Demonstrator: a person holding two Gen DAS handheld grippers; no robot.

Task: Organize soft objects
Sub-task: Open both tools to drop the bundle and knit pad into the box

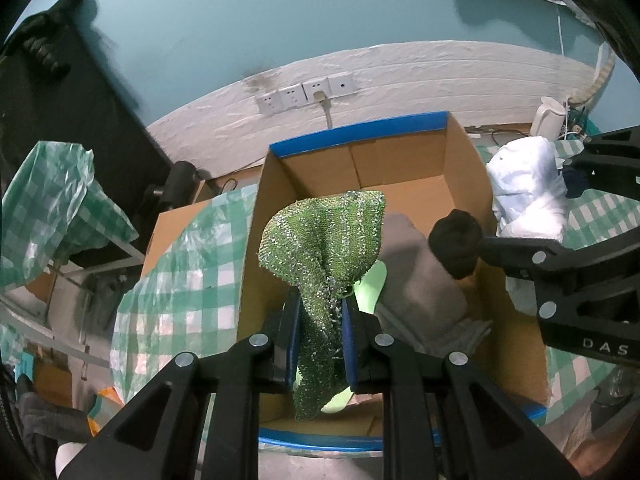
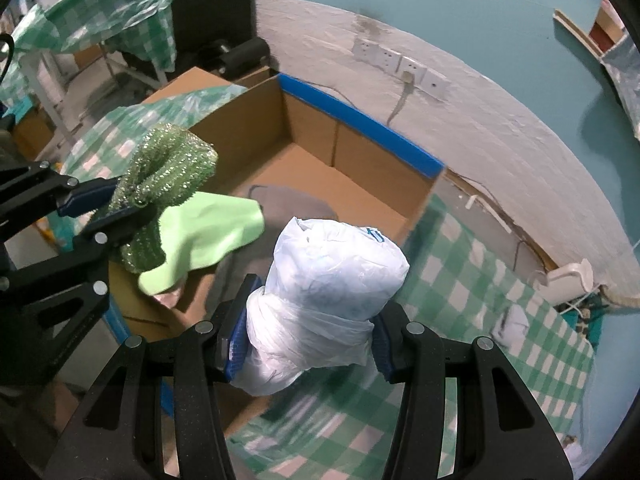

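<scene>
The sparkly green cloth [image 1: 320, 240] hangs clamped in the left gripper [image 1: 320, 344], directly over the open cardboard box [image 1: 360, 136]. The white plastic bundle [image 2: 332, 276], pinched in the right gripper [image 2: 308, 344], hovers by the box's right wall.

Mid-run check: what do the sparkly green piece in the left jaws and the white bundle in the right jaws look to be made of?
Sparkly green piece: looks like a knitted scouring cloth of metallic-sheen plastic yarn; open loops glint silver, and it hangs limp.
White bundle: seemingly thin, semi-gloss plastic film, crinkled and slightly translucent, twisted tight at the waist. Its contents are hidden.
</scene>
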